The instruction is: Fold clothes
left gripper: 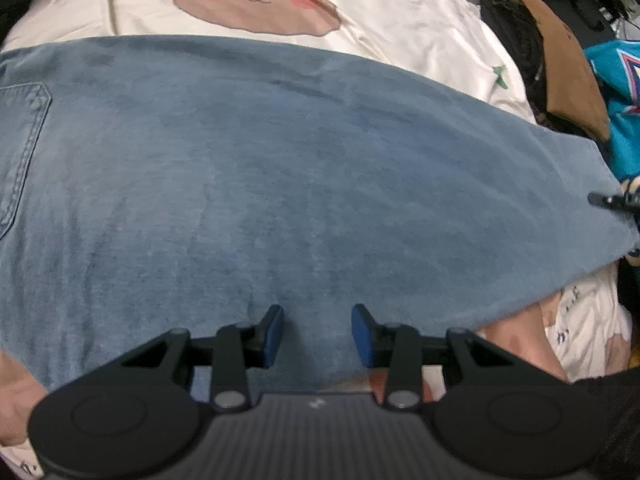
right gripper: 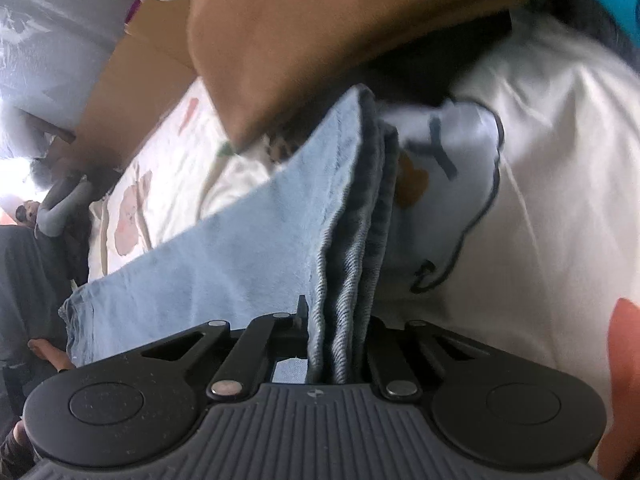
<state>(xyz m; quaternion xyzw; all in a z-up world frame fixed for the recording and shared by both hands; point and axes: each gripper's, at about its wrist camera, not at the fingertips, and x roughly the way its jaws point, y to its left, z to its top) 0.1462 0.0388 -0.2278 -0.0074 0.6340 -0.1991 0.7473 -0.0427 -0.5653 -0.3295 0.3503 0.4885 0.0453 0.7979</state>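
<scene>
The right gripper (right gripper: 340,344) is pinched on the hem end of the jeans (left gripper: 280,168): in its own view several stacked layers of denim run straight in between its fingers, which says the legs already lie one on the other, or the cloth is doubled there. The left gripper (left gripper: 318,336) stands spread, its blue pads (left gripper: 272,336) apart with nothing between them, hovering over the near edge of the jeans roughly mid-length; whether the pads touch the cloth cannot be told. From the left view the jeans lie flat and long across the bed sheet (left gripper: 400,20), a back pocket (left gripper: 24,140) at the far left and the leg end at the far right, where the tip of the right gripper shows at the denim's edge. So the jeans appear laid out as a single smooth, narrow strip along the bed, and the lengthwise halving looks done; the crosswise folds that would bring hem toward waist are not in place, since the strip lies at full length. The held hem fits either a pull to straighten the strip or the beginning of carrying that end over toward the pocket. Beyond the hem, a heap of other clothes (left gripper: 568,60), brown, black and teal, lies at the bed's end, looking loose and unfolded, so more of the task likely remains.
</scene>
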